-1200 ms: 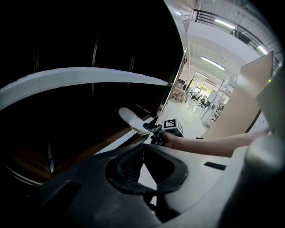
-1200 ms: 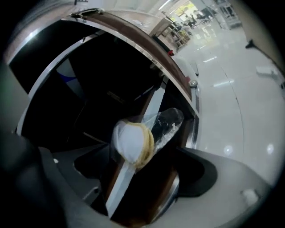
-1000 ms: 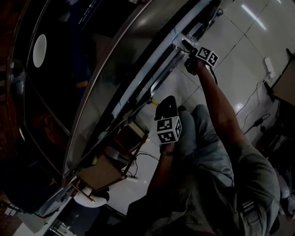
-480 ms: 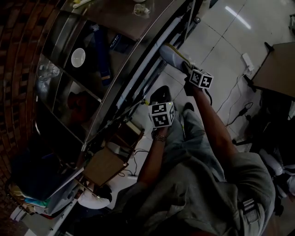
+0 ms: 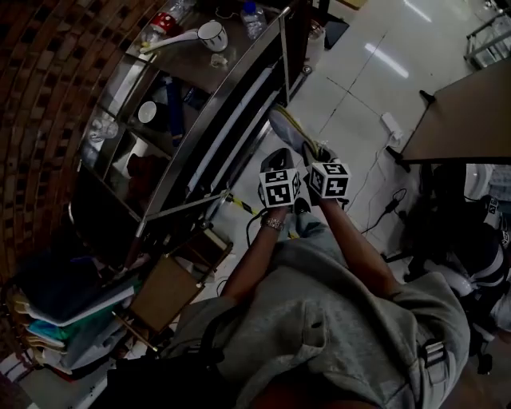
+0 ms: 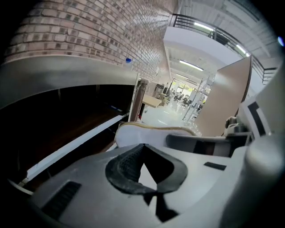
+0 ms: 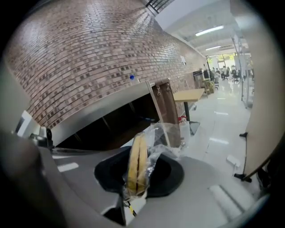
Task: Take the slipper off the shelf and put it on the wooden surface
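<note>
Slipper (image 5: 290,130), wrapped in clear plastic, off the shelf (image 5: 209,128). It hangs in the air just beside the shelf's front edge, over the tiled floor (image 5: 351,84).

Right tongs (image 5: 316,153) clamped on its yellow-trimmed edge (image 7: 136,162); pads pinch the rim on both sides.

Left tongs (image 5: 276,160) just beside the right pair, tips together (image 6: 142,147), nothing between them. Slipper's pale side shows just past them (image 6: 151,132).

Wooden surface (image 5: 467,108) well apart, at far right; slipper nowhere near its edge.

Mug (image 5: 212,34) and bottle (image 5: 253,17) on the shelf top.
</note>
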